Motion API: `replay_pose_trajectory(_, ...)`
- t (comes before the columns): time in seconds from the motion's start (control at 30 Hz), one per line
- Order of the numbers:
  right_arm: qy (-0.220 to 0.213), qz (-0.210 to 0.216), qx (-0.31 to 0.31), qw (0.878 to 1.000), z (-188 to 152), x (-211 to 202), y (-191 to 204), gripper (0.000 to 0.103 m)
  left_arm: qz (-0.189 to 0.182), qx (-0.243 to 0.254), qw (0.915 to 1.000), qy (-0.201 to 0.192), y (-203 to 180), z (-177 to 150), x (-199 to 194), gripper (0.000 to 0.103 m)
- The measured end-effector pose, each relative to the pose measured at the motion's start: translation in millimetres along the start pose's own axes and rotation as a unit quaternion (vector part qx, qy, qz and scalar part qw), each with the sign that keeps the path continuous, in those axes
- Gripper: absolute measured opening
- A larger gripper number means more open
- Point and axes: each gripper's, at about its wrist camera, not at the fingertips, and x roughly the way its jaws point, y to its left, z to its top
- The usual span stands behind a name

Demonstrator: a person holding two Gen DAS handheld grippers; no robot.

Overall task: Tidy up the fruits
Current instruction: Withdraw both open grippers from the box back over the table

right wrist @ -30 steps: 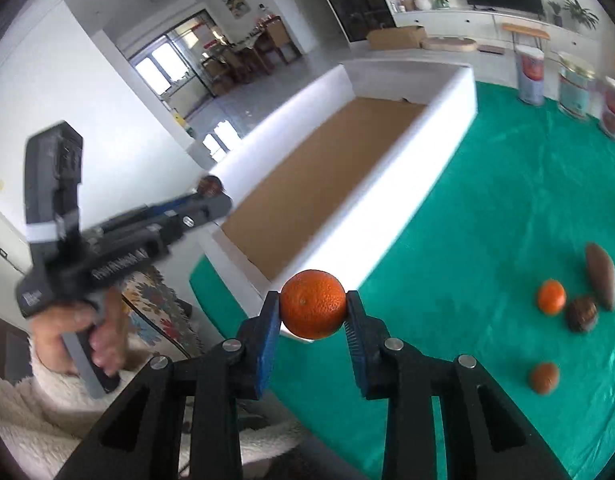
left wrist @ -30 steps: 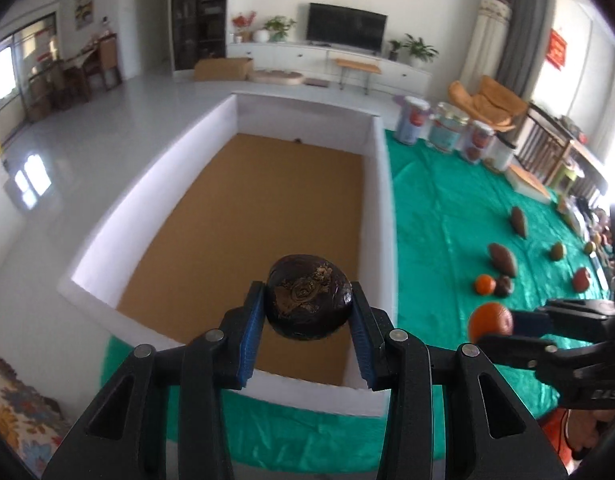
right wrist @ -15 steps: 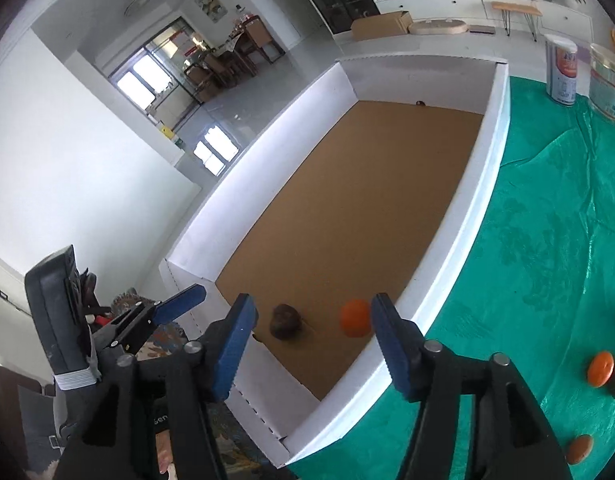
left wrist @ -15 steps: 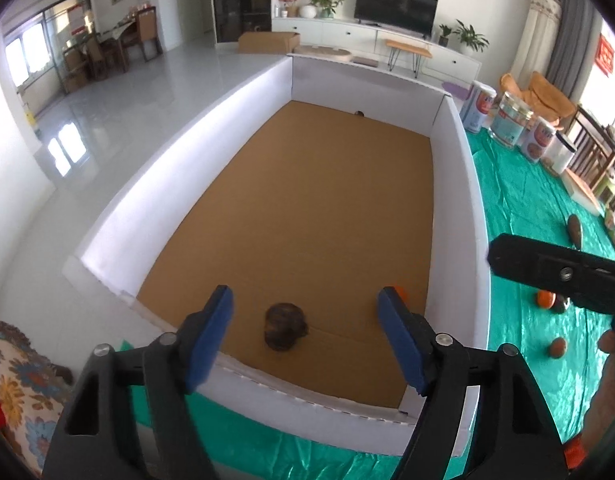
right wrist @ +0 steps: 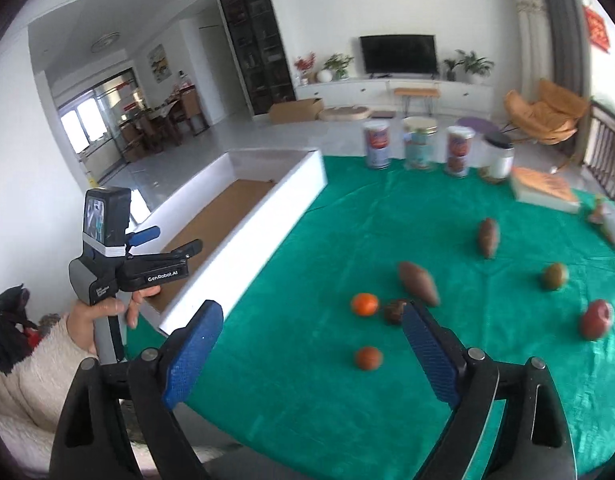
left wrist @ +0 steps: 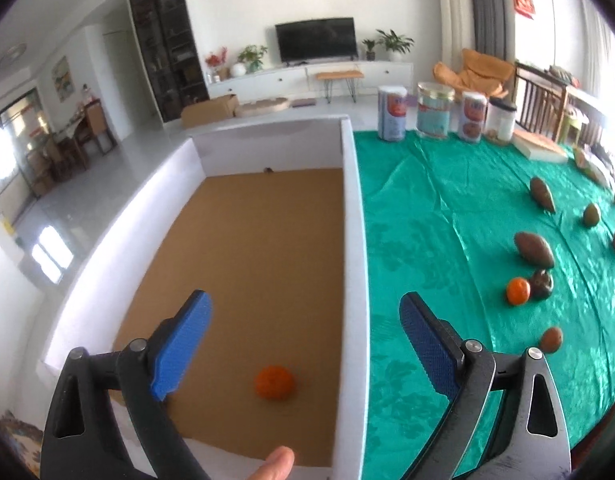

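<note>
My left gripper (left wrist: pixel 305 340) is open and empty above the near end of the white-walled box (left wrist: pixel 353 216) with a brown floor. An orange (left wrist: pixel 274 382) lies on that floor below it. The dark round fruit is hidden here. My right gripper (right wrist: pixel 309 346) is open and empty over the green cloth (right wrist: pixel 387 232). Ahead of it lie an orange (right wrist: pixel 364 304), a dark round fruit (right wrist: pixel 394 311), a small brown fruit (right wrist: pixel 368 357), two long brown fruits (right wrist: pixel 417 283), a green fruit (right wrist: pixel 554 276) and a red fruit (right wrist: pixel 596 319). The left gripper also shows in the right wrist view (right wrist: pixel 163 246).
Several tins and a jar (left wrist: pixel 435 112) stand at the far edge of the cloth, with a flat box (right wrist: pixel 543 190) to their right. The table edge runs close below my right gripper. The box's right wall (left wrist: pixel 351 280) separates the box from the fruits.
Both grippers opened and dropped their fruits, the dark one from the left and the orange from the right, into the box. Both then swung right towards the cloth.
</note>
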Motion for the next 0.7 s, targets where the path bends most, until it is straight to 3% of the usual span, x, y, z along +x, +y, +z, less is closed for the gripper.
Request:
replay_pose_trajectory(0.07, -0.017, -0.065, 0.004, 0.998, -21.4, -32.8, -23.4, 0.1, -0.011, 0.004, 0.9993, 0.034, -15.9, -1.7, 15.6, 0.095)
replay_pose_trajectory(0.1, -0.024, -0.094, 0.012, 0.995, -34.8, -46.1, -33.2, 0.1, -0.002, 0.018, 0.999, 0.042, -25.8, -4.9, 16.4, 0.089)
replay_pose_trajectory(0.17, -0.038, -0.134, 0.046, 0.989, -67.0, -63.0, -58.0, 0.101, 0.028, 0.05, 0.9979, 0.029, -42.7, -11.7, 10.5, 0.088)
replay_pose_trajectory(0.3, -0.069, -0.199, 0.111, 0.971, -123.1, -73.4, -89.7, 0.101, 0.015, 0.049, 0.9984, 0.025, -60.0, -17.4, -0.1, 0.088)
replay_pose_trajectory(0.43, -0.085, -0.198, 0.174, 0.961, -142.3, -72.2, -111.8, 0.101, 0.016, 0.058, 0.9979, 0.024, -74.2, -25.4, -6.7, 0.09)
replay_pose_trajectory(0.53, -0.1, -0.216, 0.169, 0.956, -134.5, -88.3, -122.3, 0.101, 0.019, 0.061, 0.9976, 0.026, -79.6, -27.5, -8.9, 0.09)
replay_pose_trajectory(0.6, -0.123, -0.238, 0.151, 0.951, -129.9, -120.1, -131.0, 0.101, 0.037, 0.053, 0.9978, 0.016, -75.9, -25.7, -16.9, 0.09)
replay_pose_trajectory(0.7, -0.149, -0.249, 0.12, 0.949, -121.7, -192.7, -147.6, 0.101, 0.065, 0.031, 0.9969, -0.03, -71.6, -17.8, -43.8, 0.093)
